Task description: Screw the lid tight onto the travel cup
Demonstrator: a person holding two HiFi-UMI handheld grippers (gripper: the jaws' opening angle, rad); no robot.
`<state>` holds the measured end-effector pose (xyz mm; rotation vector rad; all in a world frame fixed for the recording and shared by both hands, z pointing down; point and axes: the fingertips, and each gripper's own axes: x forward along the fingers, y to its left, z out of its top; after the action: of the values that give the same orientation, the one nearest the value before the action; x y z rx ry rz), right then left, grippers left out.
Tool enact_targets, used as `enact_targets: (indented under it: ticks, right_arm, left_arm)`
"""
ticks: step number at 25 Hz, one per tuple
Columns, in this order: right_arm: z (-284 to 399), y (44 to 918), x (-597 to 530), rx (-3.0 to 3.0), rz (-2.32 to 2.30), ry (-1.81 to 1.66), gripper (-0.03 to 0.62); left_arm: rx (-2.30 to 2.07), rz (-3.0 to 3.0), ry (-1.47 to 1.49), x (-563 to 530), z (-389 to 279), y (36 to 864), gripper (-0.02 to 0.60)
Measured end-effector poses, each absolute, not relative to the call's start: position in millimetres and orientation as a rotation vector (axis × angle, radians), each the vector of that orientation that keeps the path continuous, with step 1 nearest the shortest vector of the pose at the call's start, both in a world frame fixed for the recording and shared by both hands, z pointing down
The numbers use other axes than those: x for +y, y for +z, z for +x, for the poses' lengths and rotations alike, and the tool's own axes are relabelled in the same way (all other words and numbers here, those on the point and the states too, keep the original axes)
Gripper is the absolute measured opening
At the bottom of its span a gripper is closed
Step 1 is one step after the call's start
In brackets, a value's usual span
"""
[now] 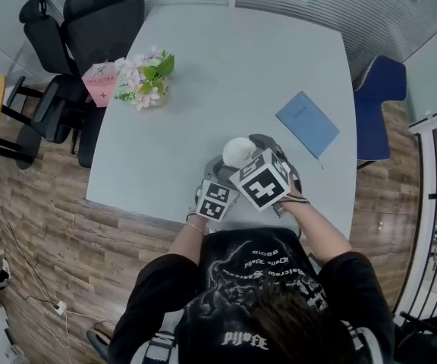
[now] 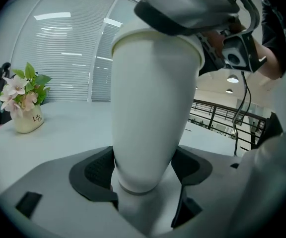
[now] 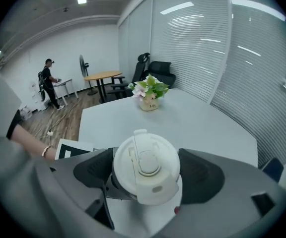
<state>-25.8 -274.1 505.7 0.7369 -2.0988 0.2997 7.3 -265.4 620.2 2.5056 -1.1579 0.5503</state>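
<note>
Travel cup (image 2: 153, 108) over table (image 1: 203, 74), near its 6 o'clock edge. Left gripper (image 2: 144, 182) clamped on cup's narrow lower body. Right gripper (image 3: 148, 176) spread wide, jaws on lid (image 3: 145, 155) at 9 and 3 o'clock; contact probably firm. Smooth, stiff, light, likely slippery: hold lid rim, avoid flip tab.
</note>
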Motion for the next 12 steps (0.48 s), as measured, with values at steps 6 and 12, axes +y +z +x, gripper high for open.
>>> enact_targets:
  ticks: [6, 12]
  right_arm:
    - [-24.2, 505.7, -278.5, -2.059, 0.896, 0.415, 0.419]
    - [-26.2, 506.5, -279.6, -2.059, 0.888, 0.405, 0.422]
  left_arm:
    - [-1.160, 2.516, 0.548, -266.7, 6.0, 620.4, 0.379]
    - [-1.149, 2.511, 0.538, -267.4, 5.2, 621.0, 0.379]
